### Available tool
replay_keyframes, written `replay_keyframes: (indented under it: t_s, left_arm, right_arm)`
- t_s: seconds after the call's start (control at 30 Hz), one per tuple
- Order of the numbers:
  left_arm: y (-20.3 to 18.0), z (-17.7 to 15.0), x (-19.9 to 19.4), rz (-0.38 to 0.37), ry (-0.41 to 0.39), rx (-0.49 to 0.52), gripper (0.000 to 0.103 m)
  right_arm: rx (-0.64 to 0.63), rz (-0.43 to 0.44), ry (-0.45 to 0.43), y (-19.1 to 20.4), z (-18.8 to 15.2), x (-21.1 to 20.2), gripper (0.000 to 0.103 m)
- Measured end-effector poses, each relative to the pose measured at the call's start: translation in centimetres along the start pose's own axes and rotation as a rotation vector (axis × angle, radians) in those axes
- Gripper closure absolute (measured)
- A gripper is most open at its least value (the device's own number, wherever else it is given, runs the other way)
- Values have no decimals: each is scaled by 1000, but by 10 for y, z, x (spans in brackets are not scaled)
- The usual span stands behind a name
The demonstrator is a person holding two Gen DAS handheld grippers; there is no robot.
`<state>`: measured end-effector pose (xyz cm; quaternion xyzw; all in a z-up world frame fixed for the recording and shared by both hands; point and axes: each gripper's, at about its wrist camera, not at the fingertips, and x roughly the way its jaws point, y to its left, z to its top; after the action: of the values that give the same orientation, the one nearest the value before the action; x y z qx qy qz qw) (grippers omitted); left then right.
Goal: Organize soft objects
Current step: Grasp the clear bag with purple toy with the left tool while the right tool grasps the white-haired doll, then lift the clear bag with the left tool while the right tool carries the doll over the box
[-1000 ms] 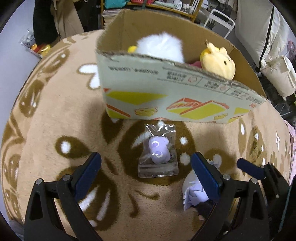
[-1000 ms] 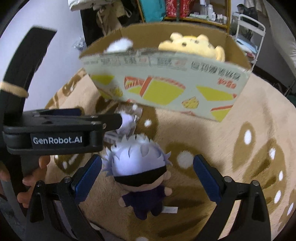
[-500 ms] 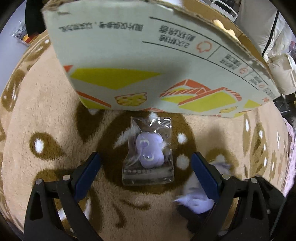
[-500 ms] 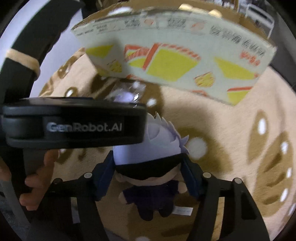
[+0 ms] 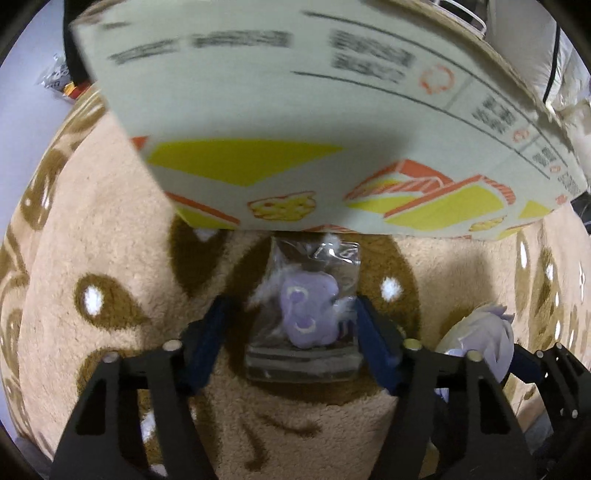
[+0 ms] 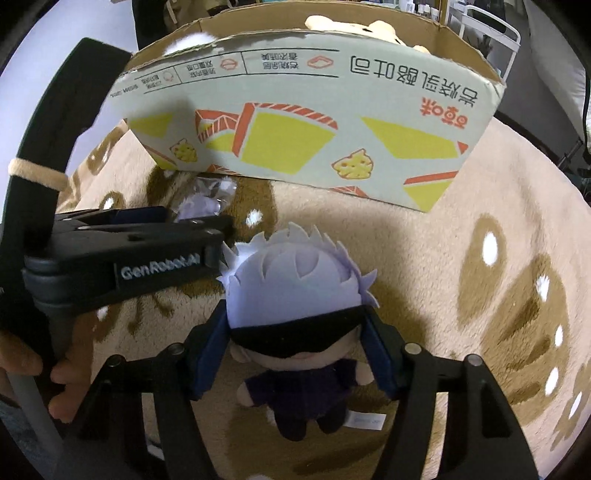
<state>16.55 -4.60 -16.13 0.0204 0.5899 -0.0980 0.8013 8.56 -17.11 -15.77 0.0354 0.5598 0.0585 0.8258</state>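
Note:
A small purple plush in a clear plastic bag (image 5: 308, 314) lies on the brown rug just in front of the cardboard box (image 5: 295, 122). My left gripper (image 5: 291, 332) straddles the bag, its blue pads close on both sides, touching the bag's right edge. A white-haired doll with a black blindfold (image 6: 295, 295) lies on the rug. My right gripper (image 6: 295, 343) is shut on the doll's head at the blindfold. The left gripper (image 6: 122, 254) shows at the left of the right wrist view, with the bagged plush (image 6: 201, 206) beyond it.
The open cardboard box (image 6: 306, 118) stands on the rug and holds a yellow plush (image 6: 369, 27) and a white plush (image 6: 192, 38). The patterned rug (image 6: 498, 258) stretches to the right. Shelves and furniture stand behind the box.
Both grippers moved forward and down. The left gripper's fingers narrowed around the bagged plush. The right gripper's fingers closed onto the doll's head.

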Motion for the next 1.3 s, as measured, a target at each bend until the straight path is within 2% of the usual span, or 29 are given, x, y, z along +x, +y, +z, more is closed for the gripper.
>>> replay_keyframes:
  t_s: [0.13,0.53,0.77,0.97,1.3]
  left_arm:
    - [5,-1,-4,-4,-11,-7,51]
    - [3,-25,-35,-5,-50,-5,59]
    - [-2,-43,-68,13,-131,-16,59]
    - [-5,-55,-113,43,-263,-18,59]
    - [9,-65,-177,52,-554,-13,58]
  right_arm:
    - [-4,-20,-20,15,1,4,32]
    - [21,-34,-173,8,9,-33,33]
    - [40,-44,-264,-5,6,-59,34]
    - [57,-64,-397,-12,0,-99,34]
    - [32,-37,-580,-3,1,-145,34]
